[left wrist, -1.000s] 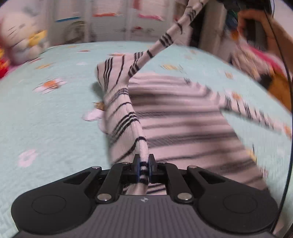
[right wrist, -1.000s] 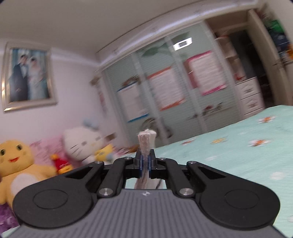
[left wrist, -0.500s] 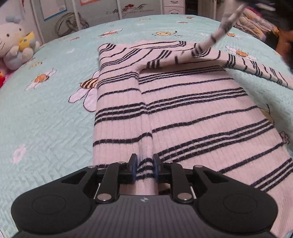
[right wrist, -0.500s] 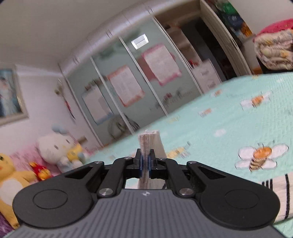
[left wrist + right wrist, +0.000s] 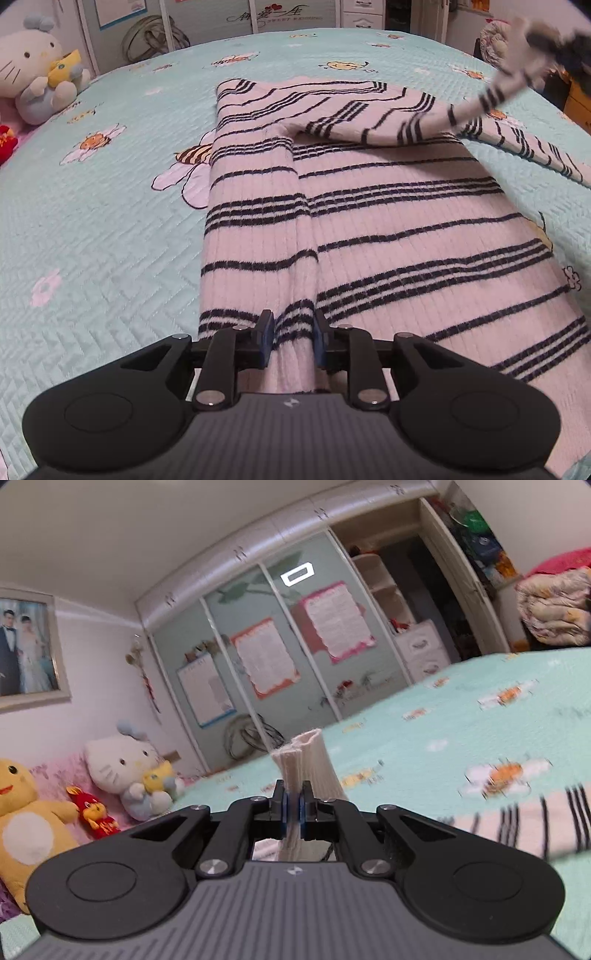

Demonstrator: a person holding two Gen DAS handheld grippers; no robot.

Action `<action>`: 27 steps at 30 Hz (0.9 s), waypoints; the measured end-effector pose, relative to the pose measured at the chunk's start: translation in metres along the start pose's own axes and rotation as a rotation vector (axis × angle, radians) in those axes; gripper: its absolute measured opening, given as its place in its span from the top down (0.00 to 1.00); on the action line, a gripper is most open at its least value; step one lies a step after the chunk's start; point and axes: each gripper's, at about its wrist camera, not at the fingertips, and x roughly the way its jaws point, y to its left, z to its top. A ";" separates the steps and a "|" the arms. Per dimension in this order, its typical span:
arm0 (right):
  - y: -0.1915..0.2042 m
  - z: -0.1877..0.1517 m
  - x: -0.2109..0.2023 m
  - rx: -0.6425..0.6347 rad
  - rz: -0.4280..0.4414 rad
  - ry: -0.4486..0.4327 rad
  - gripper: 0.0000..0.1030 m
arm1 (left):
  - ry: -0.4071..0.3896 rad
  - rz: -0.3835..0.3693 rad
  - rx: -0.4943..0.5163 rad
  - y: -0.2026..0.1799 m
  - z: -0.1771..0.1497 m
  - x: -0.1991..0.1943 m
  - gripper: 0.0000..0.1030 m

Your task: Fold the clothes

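Left wrist view looks down along the left gripper [image 5: 290, 341] onto a pink sweater with dark stripes [image 5: 388, 229] spread over the bed [image 5: 92, 229], whose cover is pale green with bees and flowers. The sweater's left side is folded inward, and a narrow ridge of that fold runs toward the camera and passes between the left fingers [image 5: 265, 341]. These fingers have just been opening; they now stand apart on either side of the ridge, with the knit between them and not squeezed. At the far right a sleeve [image 5: 369, 122] lies across the sweater's upper part and rises off the fabric toward the blurred right gripper [image 5: 546, 38] in the top right corner. A white cat plush [image 5: 35, 70] sits at the far left edge of the bed.

In the right wrist view the right gripper [image 5: 294, 814] points level across the bed, its fingers [image 5: 282, 814] closed tight on the sleeve's cream cuff [image 5: 306, 764], which sticks up beyond them. Striped knit shows blurred at the near right. The cat plush, a yellow plush [image 5: 22, 812] and a wardrobe with sliding doors [image 5: 258, 657] stand beyond.
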 end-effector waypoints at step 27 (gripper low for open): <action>-0.008 -0.048 -0.044 -0.054 -0.095 0.069 0.95 | -0.025 -0.032 -0.096 0.015 -0.007 -0.026 0.68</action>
